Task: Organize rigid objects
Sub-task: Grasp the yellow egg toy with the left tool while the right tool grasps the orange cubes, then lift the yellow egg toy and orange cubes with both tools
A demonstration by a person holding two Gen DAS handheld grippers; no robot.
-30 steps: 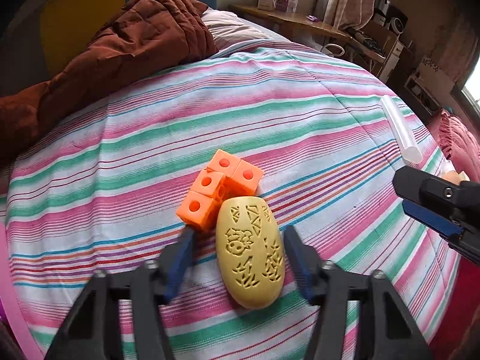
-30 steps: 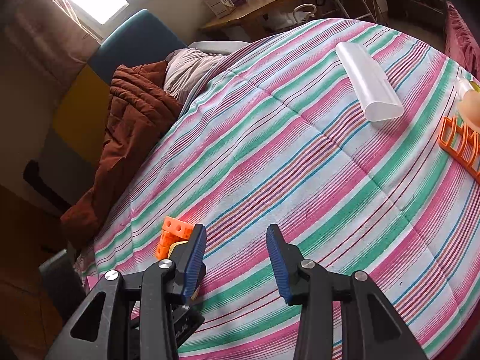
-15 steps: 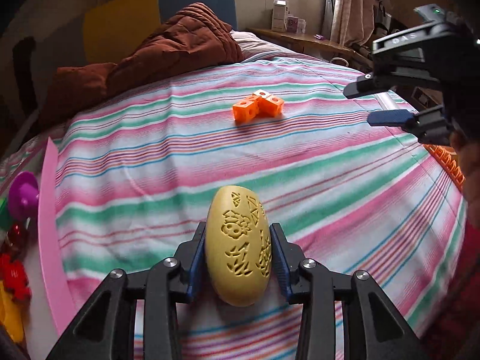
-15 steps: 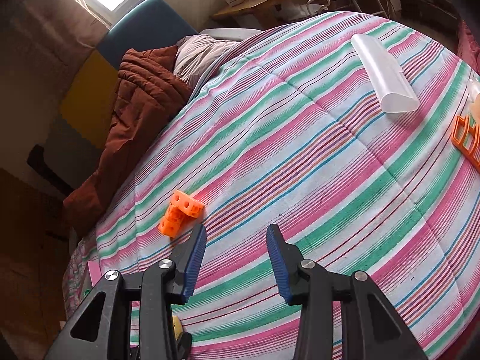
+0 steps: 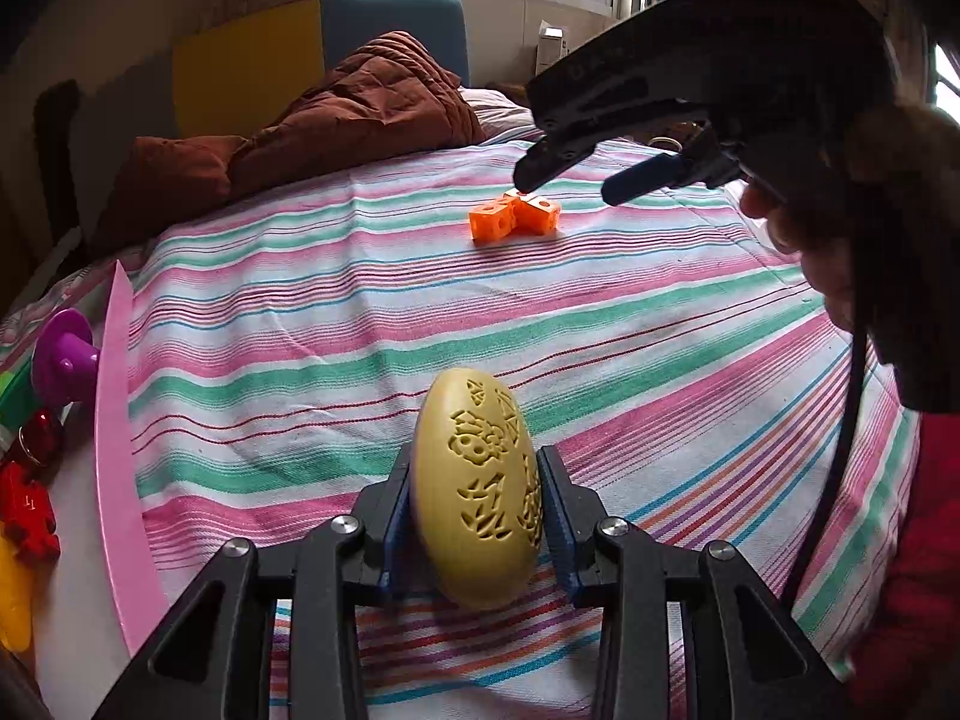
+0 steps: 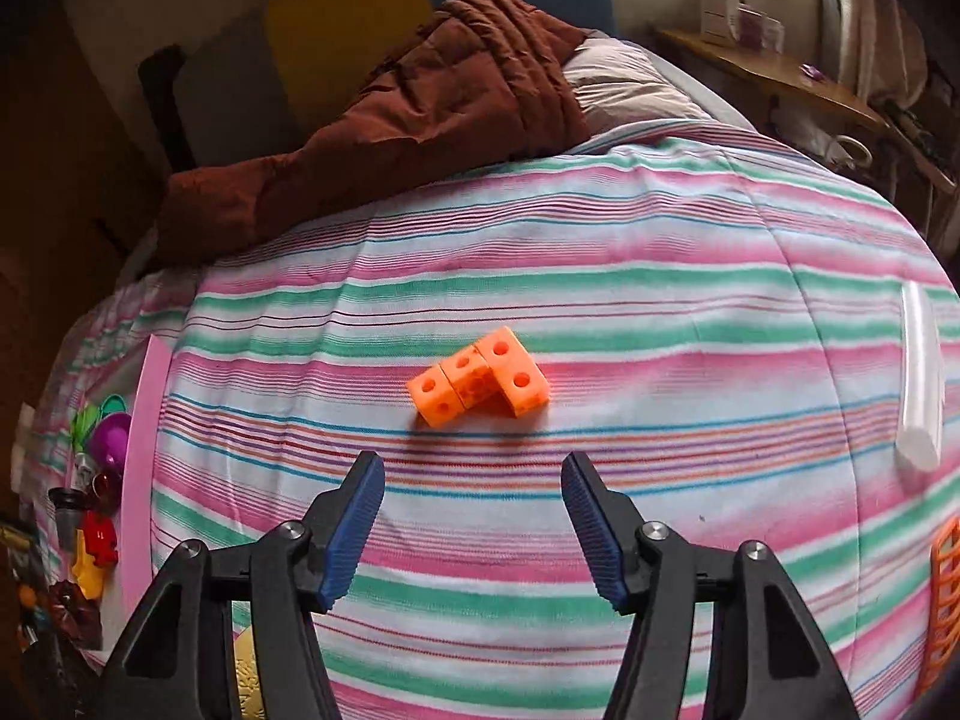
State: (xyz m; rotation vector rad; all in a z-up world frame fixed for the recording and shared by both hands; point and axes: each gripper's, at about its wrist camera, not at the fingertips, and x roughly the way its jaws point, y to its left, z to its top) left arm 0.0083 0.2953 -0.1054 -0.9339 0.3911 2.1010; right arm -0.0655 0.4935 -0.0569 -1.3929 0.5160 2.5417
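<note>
Left claw [image 5: 477,516] is clamped on the yellow carved oval [image 5: 477,498], both pads pressed to its long sides, holding it upright above the near edge of the striped bedspread [image 5: 360,324]. My right claw [image 6: 471,531] is empty; its jaws have just been opening and now stand fairly wide, with nothing between them.

Ahead of the right claw, near the middle of the bedspread, lies the orange block cluster [image 6: 477,384], several holed cubes joined in an L shape. In the left wrist view the right claw hovers just above it, not touching.

At the left edge of the bedspread a pink tray [image 5: 117,420] holds small toys in purple, red and yellow. A clear plastic tube [image 6: 918,390] lies near the right edge, and an orange rack [image 6: 945,606] shows at the near right corner. A brown quilt [image 6: 420,120] is bunched along the far edge.

I judge the step to be twofold: carrying the oval toward the tray, and lining up a grasp on the blocks. Next, I would lower the right claw so its pads straddle one arm of the cluster, then close.
</note>
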